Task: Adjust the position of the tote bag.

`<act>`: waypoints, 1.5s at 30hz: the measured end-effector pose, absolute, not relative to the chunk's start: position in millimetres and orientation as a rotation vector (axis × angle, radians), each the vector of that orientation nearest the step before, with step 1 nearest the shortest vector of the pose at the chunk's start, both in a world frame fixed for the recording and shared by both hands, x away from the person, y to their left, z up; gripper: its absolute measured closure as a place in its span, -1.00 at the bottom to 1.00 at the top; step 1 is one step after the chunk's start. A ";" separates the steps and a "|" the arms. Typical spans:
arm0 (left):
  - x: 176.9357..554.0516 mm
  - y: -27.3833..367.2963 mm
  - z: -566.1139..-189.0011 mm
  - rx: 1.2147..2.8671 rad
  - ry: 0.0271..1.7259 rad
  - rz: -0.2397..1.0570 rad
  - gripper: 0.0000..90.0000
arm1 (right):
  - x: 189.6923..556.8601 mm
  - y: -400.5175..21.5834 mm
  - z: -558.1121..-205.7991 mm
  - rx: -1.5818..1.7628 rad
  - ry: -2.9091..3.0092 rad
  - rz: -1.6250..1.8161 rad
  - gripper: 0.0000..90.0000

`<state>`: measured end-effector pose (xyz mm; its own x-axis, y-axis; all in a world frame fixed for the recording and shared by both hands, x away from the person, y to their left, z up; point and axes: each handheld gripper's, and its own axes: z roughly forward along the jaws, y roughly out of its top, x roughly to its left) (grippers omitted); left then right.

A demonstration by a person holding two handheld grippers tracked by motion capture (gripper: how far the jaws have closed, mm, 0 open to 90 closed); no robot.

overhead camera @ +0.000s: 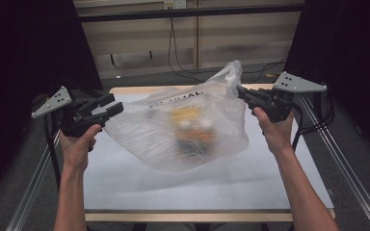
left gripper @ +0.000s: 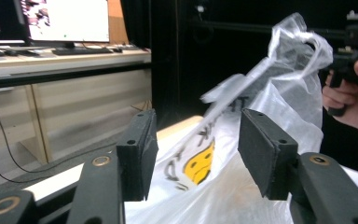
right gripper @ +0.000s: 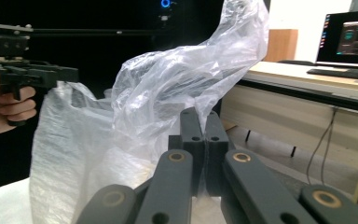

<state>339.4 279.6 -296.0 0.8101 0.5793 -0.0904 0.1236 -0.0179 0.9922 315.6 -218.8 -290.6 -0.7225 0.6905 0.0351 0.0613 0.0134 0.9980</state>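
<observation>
A clear plastic bag [overhead camera: 183,130] printed with a yellow smiley hangs over the white table [overhead camera: 125,192], with blurred yellow and orange items inside it. My right gripper [overhead camera: 241,91] is shut on the bag's upper right handle. In the right gripper view the jaws [right gripper: 205,116] are pressed together with film [right gripper: 168,79] bunched above them. My left gripper [overhead camera: 111,107] is at the bag's left edge, open. In the left gripper view its pads [left gripper: 198,116] stand well apart. The bag [left gripper: 279,93] and a loose handle strip lie past them, touching neither pad.
Metal rails [overhead camera: 33,183] run along both sides of the table, with black curtains beyond. Cables [overhead camera: 173,53] hang by the wooden back wall. Desks with monitors [right gripper: 349,39] stand beyond the table in the gripper views.
</observation>
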 end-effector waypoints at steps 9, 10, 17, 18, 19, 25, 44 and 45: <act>330.9 296.9 -287.2 1.513 0.594 0.428 -0.12 | 311.2 -237.2 -286.9 0.790 1.781 1.740 1.00; 328.8 297.8 -285.4 1.497 0.596 0.434 -0.13 | 311.1 -238.3 -286.6 0.793 1.777 1.741 1.00; 320.6 319.0 -278.2 1.460 0.610 0.484 -0.13 | 310.1 -245.1 -282.7 0.802 1.757 1.721 1.00; 320.6 322.4 -278.2 1.452 0.602 0.469 -0.13 | 309.6 -246.4 -281.8 0.807 1.758 1.723 1.00; 320.3 325.0 -278.2 1.454 0.601 0.472 -0.14 | 309.3 -247.4 -281.1 0.807 1.757 1.714 1.00; 323.5 324.0 -280.3 1.458 0.635 0.480 -0.30 | 308.5 -252.9 -278.6 0.805 1.740 1.708 1.00; 360.6 258.3 -305.2 1.593 0.574 0.331 -0.38 | 305.9 -254.0 -280.1 0.792 1.760 1.695 1.00; 360.8 256.2 -305.9 1.598 0.578 0.340 -0.12 | 305.2 -253.9 -280.3 0.795 1.761 1.702 1.00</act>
<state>360.8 256.2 -305.9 0.8263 0.5505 -0.1193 0.1637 -0.0320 0.9860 305.2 -253.9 -280.3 -0.6677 0.7443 0.0089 0.0344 0.0189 0.9992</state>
